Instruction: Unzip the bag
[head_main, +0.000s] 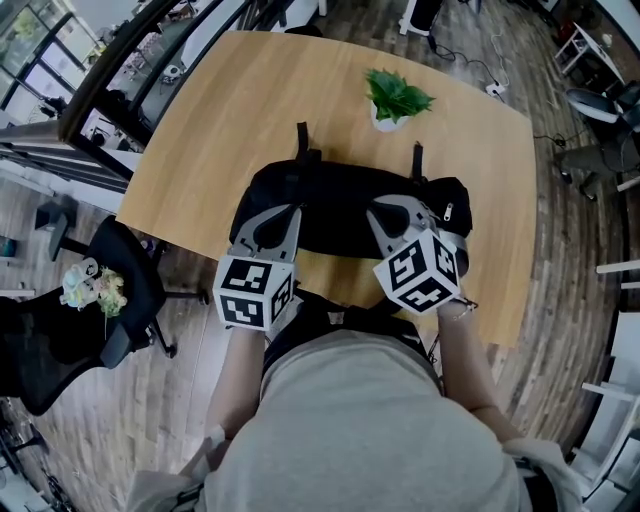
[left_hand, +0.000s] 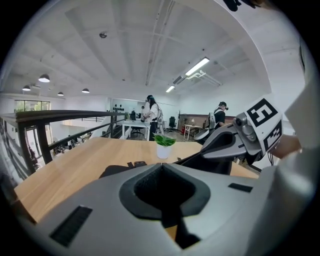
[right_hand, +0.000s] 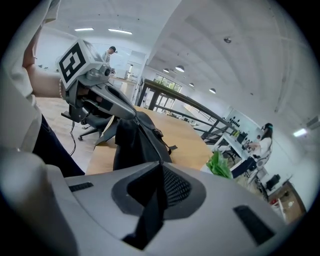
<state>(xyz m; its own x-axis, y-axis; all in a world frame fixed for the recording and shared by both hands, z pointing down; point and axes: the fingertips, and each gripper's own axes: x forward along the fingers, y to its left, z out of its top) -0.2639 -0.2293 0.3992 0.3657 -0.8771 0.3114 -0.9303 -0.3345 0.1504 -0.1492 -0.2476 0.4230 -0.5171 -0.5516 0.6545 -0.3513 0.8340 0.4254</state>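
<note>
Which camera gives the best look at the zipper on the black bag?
The right gripper view: the zipper runs along the black bag up to the right tool. The head view shows only a zipper pull; the left gripper view shows none.

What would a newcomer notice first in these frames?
The black bag lies at the wooden table's near edge, with both grippers at it. The right gripper is shut on a black strap; the left gripper is shut too. A potted plant stands behind the bag.
</note>
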